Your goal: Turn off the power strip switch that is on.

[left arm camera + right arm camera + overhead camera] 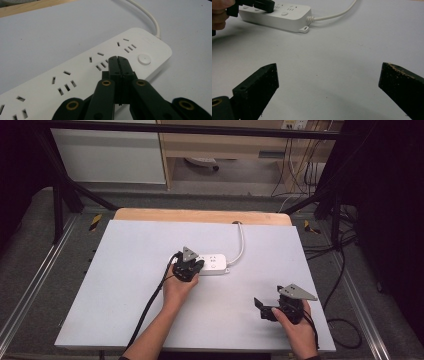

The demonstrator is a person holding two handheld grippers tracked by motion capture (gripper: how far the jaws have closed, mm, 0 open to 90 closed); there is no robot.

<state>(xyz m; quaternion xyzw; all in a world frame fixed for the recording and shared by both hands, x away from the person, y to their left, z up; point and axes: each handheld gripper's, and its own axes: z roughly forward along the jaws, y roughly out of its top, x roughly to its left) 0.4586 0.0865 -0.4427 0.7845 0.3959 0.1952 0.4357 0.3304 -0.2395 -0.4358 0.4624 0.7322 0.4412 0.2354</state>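
Observation:
A white power strip point(214, 262) lies near the middle of the pale grey table top point(125, 285), its white cable point(241, 245) running to the far edge. My left gripper point(199, 265) is over the strip's left part. Seen from the left gripper view, its jaws point(117, 59) are pressed together with nothing between them. Their tips sit over the strip point(75, 67), just left of its round button point(144, 59); I cannot tell whether they touch it. My right gripper point(265, 301) rests at the near right of the table, open and empty point(328, 75), and faces the strip point(287, 15).
A wooden strip point(200, 215) borders the table's far edge. Black frame bars point(65, 195) stand at both far corners. Loose cables point(345, 325) lie on the floor to the right. The left gripper's black cable point(147, 307) trails back along the forearm.

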